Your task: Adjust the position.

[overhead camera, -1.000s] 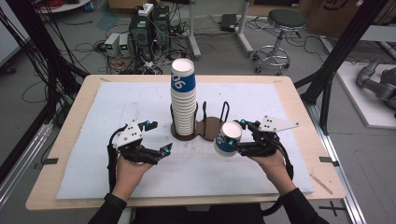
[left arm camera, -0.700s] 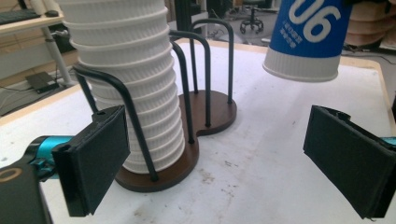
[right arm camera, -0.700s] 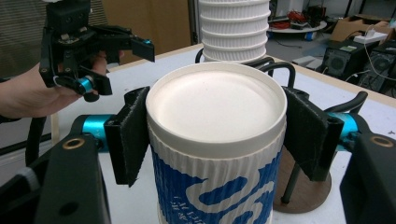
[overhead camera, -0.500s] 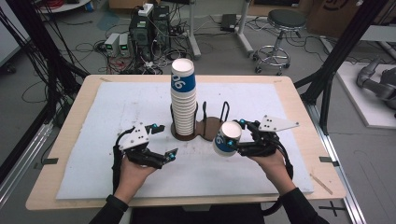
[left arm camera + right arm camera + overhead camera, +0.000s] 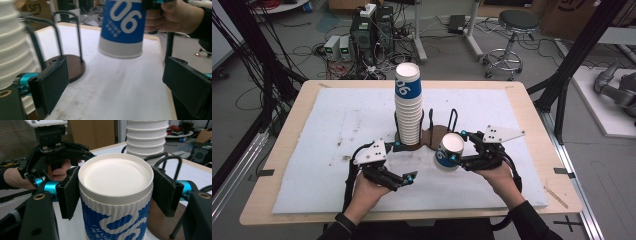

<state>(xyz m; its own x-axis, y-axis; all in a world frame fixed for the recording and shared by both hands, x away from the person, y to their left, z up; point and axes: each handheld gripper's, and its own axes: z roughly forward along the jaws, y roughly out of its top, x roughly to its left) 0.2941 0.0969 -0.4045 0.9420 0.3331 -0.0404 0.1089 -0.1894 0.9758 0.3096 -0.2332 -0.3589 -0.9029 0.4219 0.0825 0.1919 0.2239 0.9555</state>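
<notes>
White-topped counter (image 5: 337, 130), cluttered workshop floor behind. Right gripper (image 5: 455, 150) fingers clamped on a blue-and-white paper cup (image 5: 448, 151), held off the surface beside the brown cup rack (image 5: 432, 137) and cup stack (image 5: 409, 107). Left gripper (image 5: 411, 176) fingers wide, holding nothing, near the cup.

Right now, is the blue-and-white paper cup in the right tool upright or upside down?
Upside down: the blue-and-white paper cup shows its recessed base on top, clamped in the right tool.

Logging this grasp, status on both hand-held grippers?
Right hand-held gripper shut on single cup, held off the table. Left hand-held gripper open, empty. Cup stack in holder beside.
</notes>
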